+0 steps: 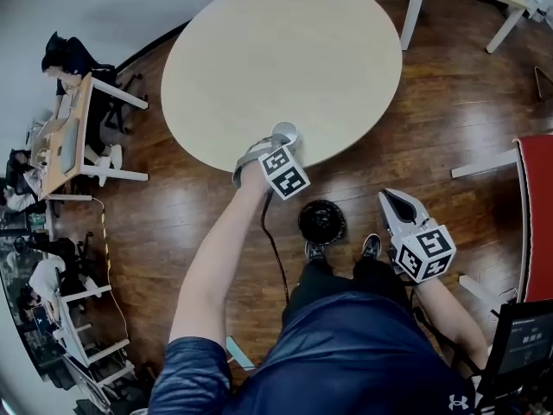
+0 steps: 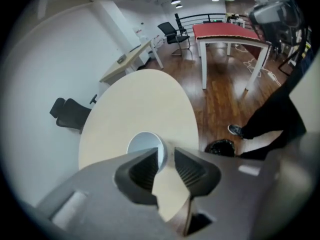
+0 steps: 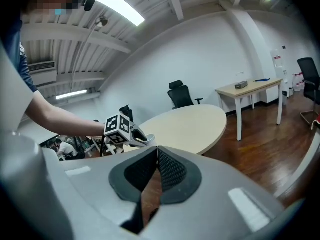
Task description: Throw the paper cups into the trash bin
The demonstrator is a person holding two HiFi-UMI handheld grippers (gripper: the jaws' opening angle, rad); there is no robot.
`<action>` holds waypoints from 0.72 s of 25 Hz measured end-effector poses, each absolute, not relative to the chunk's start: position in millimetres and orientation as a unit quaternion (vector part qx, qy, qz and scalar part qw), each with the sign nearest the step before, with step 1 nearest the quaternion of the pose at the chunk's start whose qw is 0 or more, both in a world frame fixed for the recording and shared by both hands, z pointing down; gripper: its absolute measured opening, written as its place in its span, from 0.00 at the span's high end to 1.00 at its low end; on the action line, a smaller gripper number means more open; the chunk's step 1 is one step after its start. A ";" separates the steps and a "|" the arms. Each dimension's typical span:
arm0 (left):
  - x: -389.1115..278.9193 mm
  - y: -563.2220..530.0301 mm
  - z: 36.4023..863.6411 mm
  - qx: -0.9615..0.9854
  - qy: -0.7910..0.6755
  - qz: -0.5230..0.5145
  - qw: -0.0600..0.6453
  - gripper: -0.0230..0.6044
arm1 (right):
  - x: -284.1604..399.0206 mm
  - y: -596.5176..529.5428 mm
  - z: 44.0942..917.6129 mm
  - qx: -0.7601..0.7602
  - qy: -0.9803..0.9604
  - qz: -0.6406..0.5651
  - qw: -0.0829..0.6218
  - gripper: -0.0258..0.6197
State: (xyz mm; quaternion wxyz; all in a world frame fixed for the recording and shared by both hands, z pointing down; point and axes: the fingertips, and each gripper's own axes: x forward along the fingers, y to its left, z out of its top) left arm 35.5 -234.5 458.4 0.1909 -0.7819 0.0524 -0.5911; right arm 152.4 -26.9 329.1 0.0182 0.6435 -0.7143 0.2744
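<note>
the paper cup (image 2: 142, 145) stands between the tips of the left gripper (image 2: 166, 151): one finger (image 2: 144, 170) reaches over the cup's open mouth and the other sits just outside its wall, so the near side of the rim runs up into the gap. the fingers are narrowed about that wall but not pinched on it; a strip of tabletop shows between the rim and the outer pad.

the cup is upright on the round table (image 1: 259, 59), close to the edge nearest the person. its mouth faces up and its long axis is vertical. its pale inside shows in the left gripper view. the black trash bin (image 1: 321, 221) stands on the wood floor just off that same table edge, in front of the person's shoes (image 1: 315, 251).

the left forearm (image 1: 216, 258) is bare and stretched forward from a blue sleeve. its gripper tips steeply down onto the cup, with the marker cube toward the person.

the right gripper (image 3: 157, 150) is held low at the person's right side over the floor, well apart from the cup and to the right of the bin. it points forward toward the table, only slightly downward. its fingertips meet with nothing between them. in its own view the left gripper and the table edge lie ahead.
</note>
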 end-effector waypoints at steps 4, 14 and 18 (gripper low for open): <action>30.3 -243.9 465.1 -0.751 0.070 -0.616 0.227 0.90 | 170.0 -15.8 337.8 0.637 -0.715 0.287 0.023 0.94; 8.1 -190.8 409.9 -0.787 0.149 -0.577 0.160 0.91 | 186.2 -10.8 359.7 0.595 -0.741 0.309 0.027 0.94; -18.9 -131.0 409.8 -0.802 0.155 -0.560 0.137 0.91 | 172.4 -18.9 371.6 0.580 -0.750 0.314 0.039 0.94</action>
